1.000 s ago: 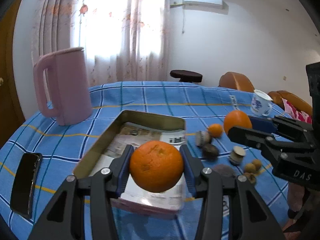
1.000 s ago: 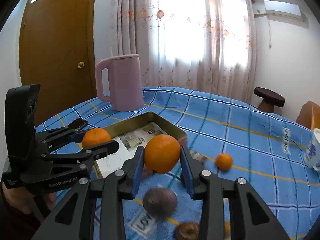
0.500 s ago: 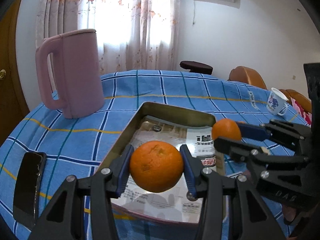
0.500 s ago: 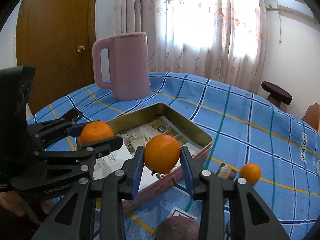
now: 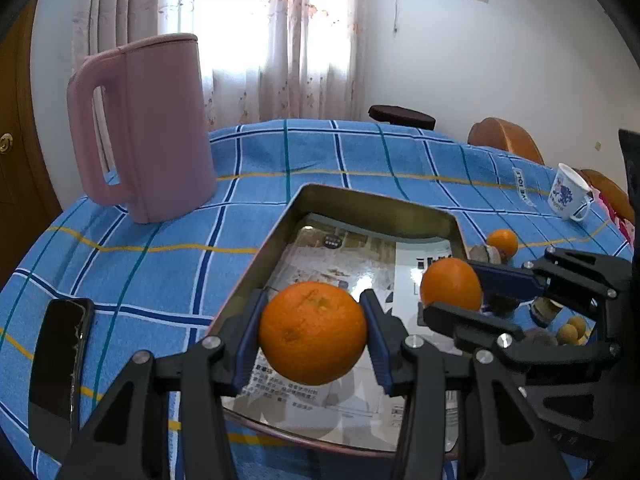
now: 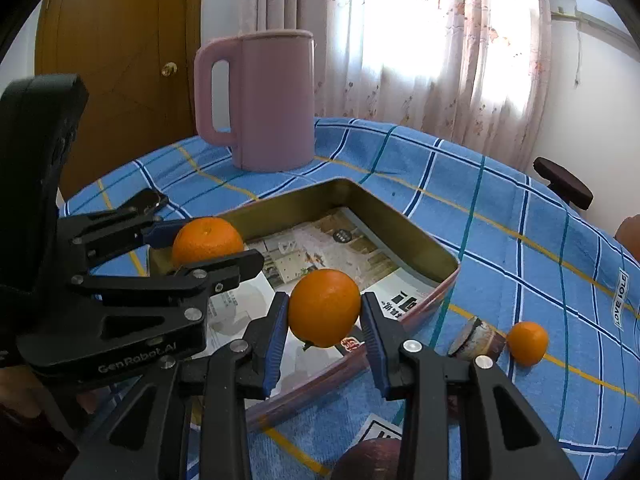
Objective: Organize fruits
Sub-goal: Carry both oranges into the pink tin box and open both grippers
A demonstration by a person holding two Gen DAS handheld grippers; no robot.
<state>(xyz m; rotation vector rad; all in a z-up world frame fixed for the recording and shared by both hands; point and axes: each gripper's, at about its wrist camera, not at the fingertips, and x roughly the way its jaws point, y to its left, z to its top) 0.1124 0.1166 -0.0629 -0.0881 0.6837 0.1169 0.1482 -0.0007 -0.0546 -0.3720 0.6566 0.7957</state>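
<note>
Placement step under way. Left tool [image 5: 312,336] clamps large orange [image 5: 312,334] over tin tray [image 5: 376,200]; right tool [image 6: 324,312] clamps smaller orange [image 6: 324,307] above tray's near edge. Next: lower both, release inside tray.

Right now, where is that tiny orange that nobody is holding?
The tiny orange lies on the blue checked tablecloth, low right in the right-hand view, outside the metal tray and beside a small brown jar.
</note>
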